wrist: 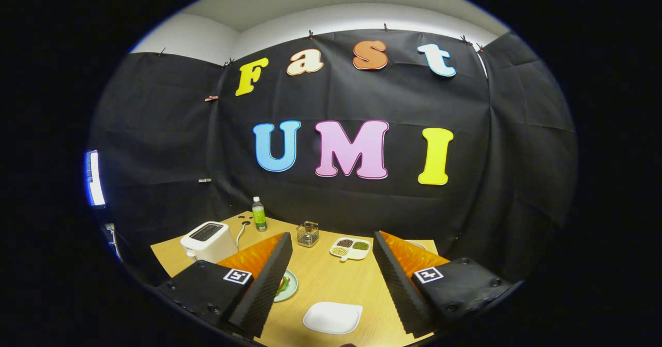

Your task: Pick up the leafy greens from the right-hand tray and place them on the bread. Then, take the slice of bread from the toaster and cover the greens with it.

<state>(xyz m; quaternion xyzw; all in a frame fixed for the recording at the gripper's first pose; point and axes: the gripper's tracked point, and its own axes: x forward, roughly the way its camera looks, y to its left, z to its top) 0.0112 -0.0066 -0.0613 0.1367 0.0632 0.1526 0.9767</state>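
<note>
The gripper (331, 264) hangs above the light wooden table (331, 280), fingers spread wide, holding nothing. Between them lies an empty white rounded-square tray (332, 317). At nine o'clock, a pale green plate (292, 286) with food peeks past the left finger. The white toaster (208, 241) stands at ten o'clock; a white sectioned dish (350, 248) sits at twelve.

Before you stands a light wooden worktop (331, 280) set in a booth whose black cloth wall (362, 202), clipped along its top edge, hangs creased behind and beside it, with a pale wall and ceiling (310, 18) above and a bright lit panel (94, 178) on one side.
</note>
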